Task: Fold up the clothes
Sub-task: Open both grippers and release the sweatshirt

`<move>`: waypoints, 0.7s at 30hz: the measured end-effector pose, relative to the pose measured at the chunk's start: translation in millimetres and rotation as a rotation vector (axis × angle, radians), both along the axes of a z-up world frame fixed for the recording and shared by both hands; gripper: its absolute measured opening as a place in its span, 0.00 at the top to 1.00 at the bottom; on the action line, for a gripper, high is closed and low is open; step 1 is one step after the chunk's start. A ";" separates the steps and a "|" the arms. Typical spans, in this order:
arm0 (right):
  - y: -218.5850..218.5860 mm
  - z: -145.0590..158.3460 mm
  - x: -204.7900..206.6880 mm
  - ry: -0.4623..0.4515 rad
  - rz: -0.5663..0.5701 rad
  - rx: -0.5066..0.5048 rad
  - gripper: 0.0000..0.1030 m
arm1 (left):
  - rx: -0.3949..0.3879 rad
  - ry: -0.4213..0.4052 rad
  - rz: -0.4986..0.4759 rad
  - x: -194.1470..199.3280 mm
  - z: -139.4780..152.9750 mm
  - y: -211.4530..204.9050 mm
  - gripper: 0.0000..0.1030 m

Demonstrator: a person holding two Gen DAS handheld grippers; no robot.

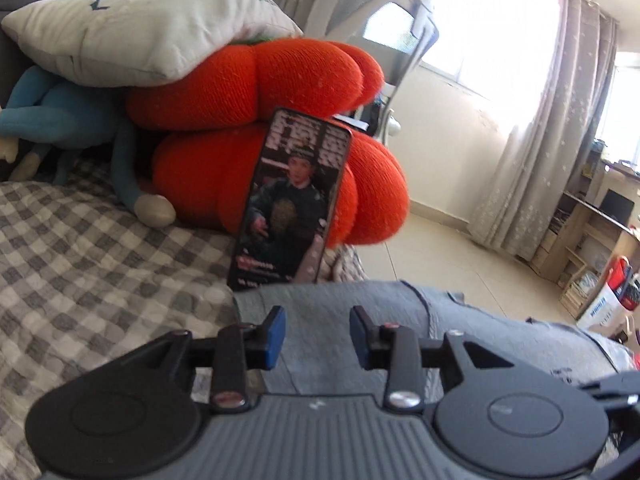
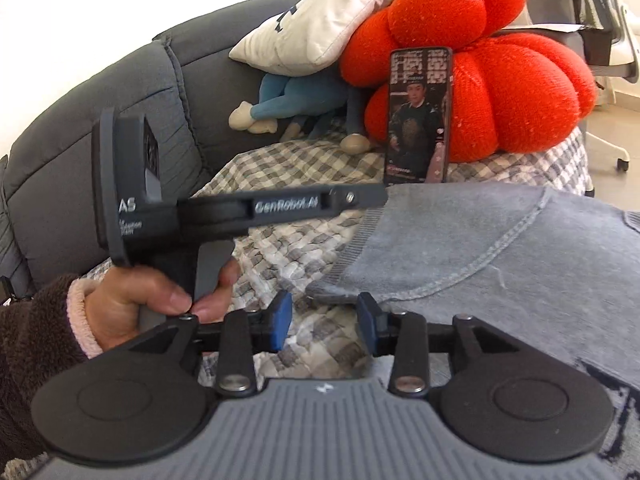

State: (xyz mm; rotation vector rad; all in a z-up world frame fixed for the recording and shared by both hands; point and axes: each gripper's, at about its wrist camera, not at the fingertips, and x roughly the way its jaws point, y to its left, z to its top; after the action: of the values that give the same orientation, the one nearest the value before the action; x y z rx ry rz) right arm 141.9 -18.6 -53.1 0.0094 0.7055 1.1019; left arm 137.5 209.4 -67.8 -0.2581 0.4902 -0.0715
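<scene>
A grey-blue sweatshirt (image 1: pixel 400 340) lies flat on a grey-and-white checked bedspread (image 1: pixel 80 260). My left gripper (image 1: pixel 318 336) hovers over its far edge with blue pads apart and nothing between them. In the right wrist view the sweatshirt (image 2: pixel 480 260) fills the right side, its ribbed hem pointing left. My right gripper (image 2: pixel 324 320) stands open just in front of that hem corner, pads not pressing the cloth. A hand (image 2: pixel 160 300) in a dark fuzzy sleeve holds the left gripper (image 2: pixel 372 196), which reaches in sideways to the garment's upper edge.
A phone (image 2: pixel 418 116) with a lit screen leans upright against red pumpkin-shaped cushions (image 2: pixel 520 100) just beyond the sweatshirt. A white pillow (image 1: pixel 140 32) and a blue plush toy (image 1: pixel 60 112) lie behind. A grey sofa back (image 2: pixel 100 120) rises at left; the floor (image 1: pixel 440 248) lies beyond the bed's right edge.
</scene>
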 end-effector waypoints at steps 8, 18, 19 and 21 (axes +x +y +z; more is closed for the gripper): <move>-85.2 0.4 2.8 0.006 -0.189 -0.009 0.60 | 0.272 0.139 0.069 -4.0 -3.8 -24.9 0.58; -188.1 -6.6 9.6 -0.057 -0.553 -0.052 0.53 | 0.205 0.115 0.005 -6.5 44.0 -83.4 0.36; -198.3 -7.9 9.7 -0.059 -0.588 -0.057 0.53 | 0.191 0.109 -0.014 -5.3 46.5 -94.2 0.34; -218.5 -10.6 9.7 -0.059 -0.655 -0.068 0.52 | 0.153 0.098 -0.054 -2.3 49.2 -115.2 0.28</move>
State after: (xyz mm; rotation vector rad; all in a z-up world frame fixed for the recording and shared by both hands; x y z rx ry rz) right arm 151.5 -237.1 -63.7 0.1401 0.6215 0.4489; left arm 135.3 94.2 -18.6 -0.0990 0.5971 -0.0743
